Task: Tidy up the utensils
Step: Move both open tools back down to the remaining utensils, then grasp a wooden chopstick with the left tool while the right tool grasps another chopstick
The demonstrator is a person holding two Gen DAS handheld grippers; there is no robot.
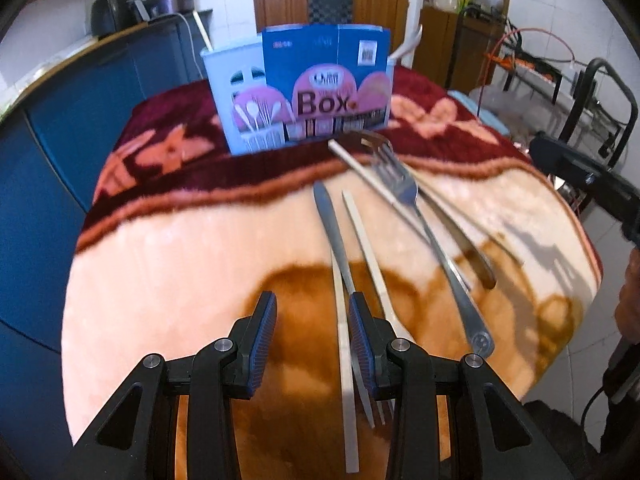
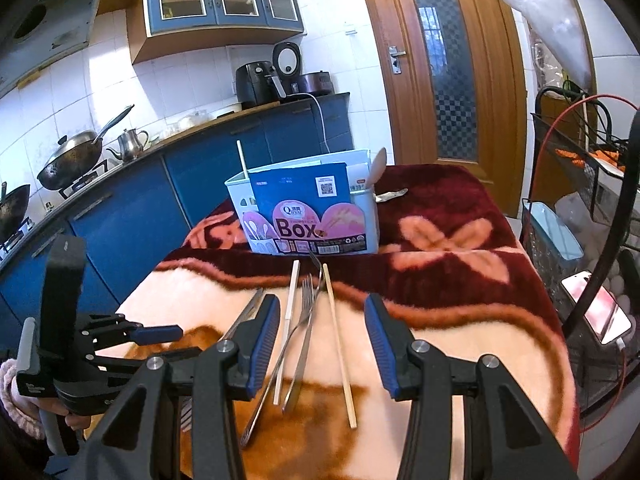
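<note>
- A tabletop [image 2: 460,344] draped in a plush peach-and-maroon blanket [image 1: 168,248] carries a loose bundle of utensils in front of a pale blue utensil box [image 2: 368,216].
- The utensil box stands upright at the far side, on the maroon band of the blanket, with a blue cardboard sleeve [image 2: 304,200] reading "Box" across its front. A white spoon [image 2: 378,170] and a pale chopstick [image 2: 242,160] stick up out of it.
- The left gripper [image 1: 312,336] sits low over the near edge, jaws apart. A pale chopstick [image 1: 344,344] and the handle of a table knife [image 1: 334,232] run through the gap, close to the right-hand pad [image 1: 362,336]; whether they touch it I cannot tell.
- Just right of the knife lies another pale chopstick [image 1: 370,248], then a steel fork [image 1: 404,188] with its tines towards the box, crossed by a further chopstick [image 1: 360,164].
- A second piece of steel cutlery [image 1: 468,248] lies just beyond the fork, its dark handle end resting on the brown patch.
- The right gripper [image 2: 320,344] hovers over the same bundle with jaws wide apart, clamped on nothing; between the pads I can see a white chopstick [image 2: 289,320], two steel handles and a wooden chopstick [image 2: 340,352].
- Fork tines [image 1: 384,410] peek out beside the left gripper's right finger.
- Behind are blue kitchen cabinets [image 2: 128,208], a wok [image 2: 72,156] and a wooden door [image 2: 452,64].
</note>
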